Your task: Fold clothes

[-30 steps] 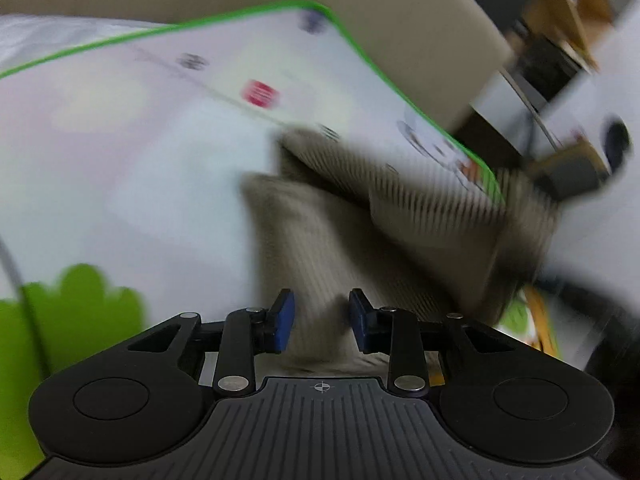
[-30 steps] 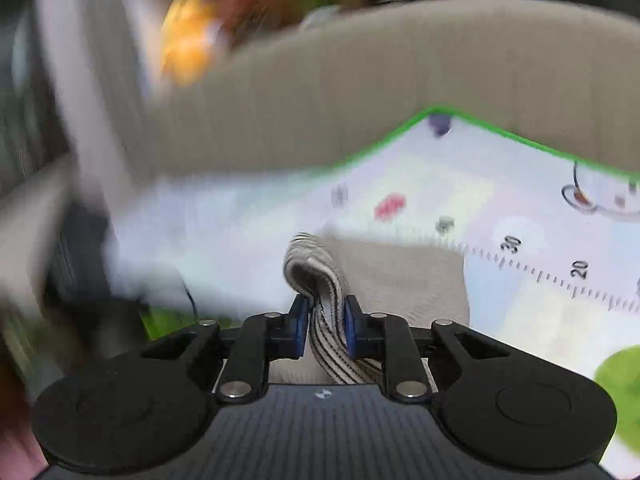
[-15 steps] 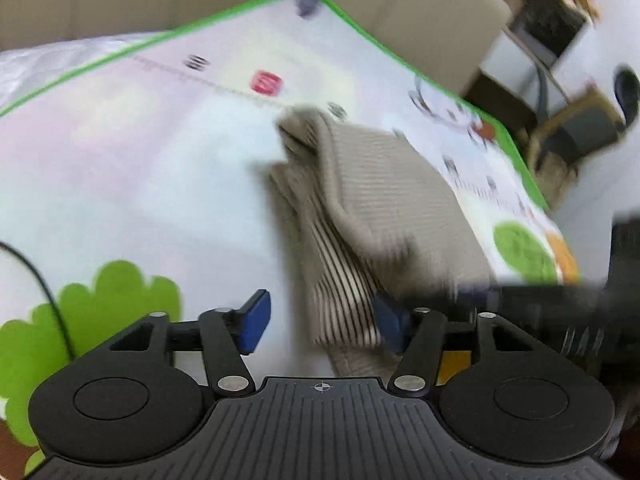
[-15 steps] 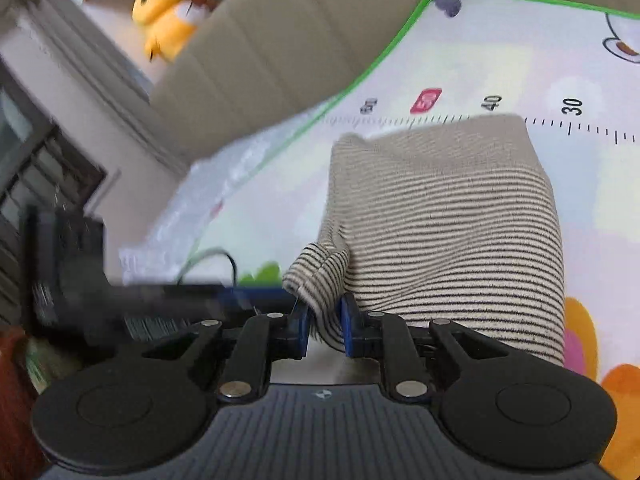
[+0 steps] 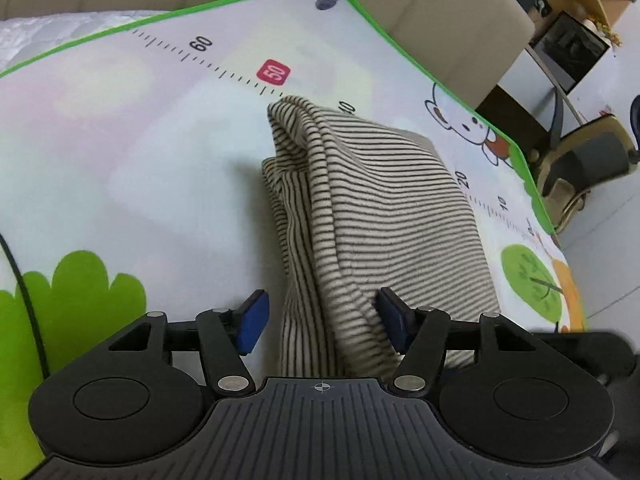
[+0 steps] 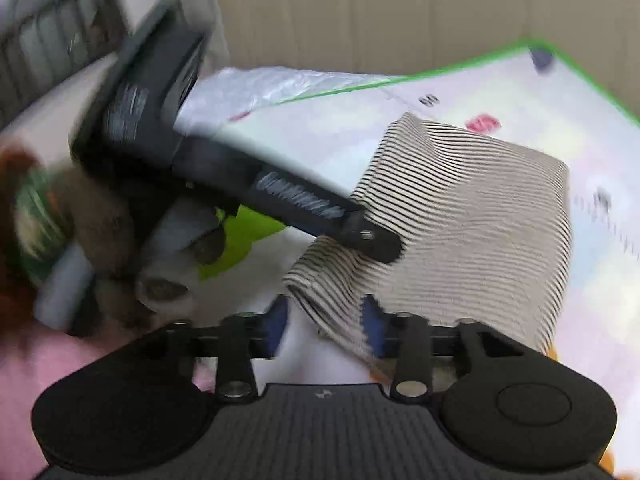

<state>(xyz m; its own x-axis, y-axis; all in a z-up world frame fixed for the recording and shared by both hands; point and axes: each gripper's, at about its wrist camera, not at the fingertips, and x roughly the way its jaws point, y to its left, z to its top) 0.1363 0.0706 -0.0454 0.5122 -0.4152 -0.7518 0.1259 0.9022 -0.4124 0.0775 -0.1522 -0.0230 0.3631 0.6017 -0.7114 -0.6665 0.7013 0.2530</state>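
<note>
Left gripper (image 5: 318,322): jaws apart, pads not pressing; a fold of the striped garment (image 5: 384,216) lies between them. Right gripper (image 6: 324,326): jaws opening, the garment's corner between them, blurred. The garment lies folded on the green-edged play mat (image 5: 120,160), beside a beige sofa (image 5: 440,4).

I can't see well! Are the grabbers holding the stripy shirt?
Left gripper: open, striped shirt between its fingers, not pinched.
Right gripper: opening, shirt edge loose between.
</note>
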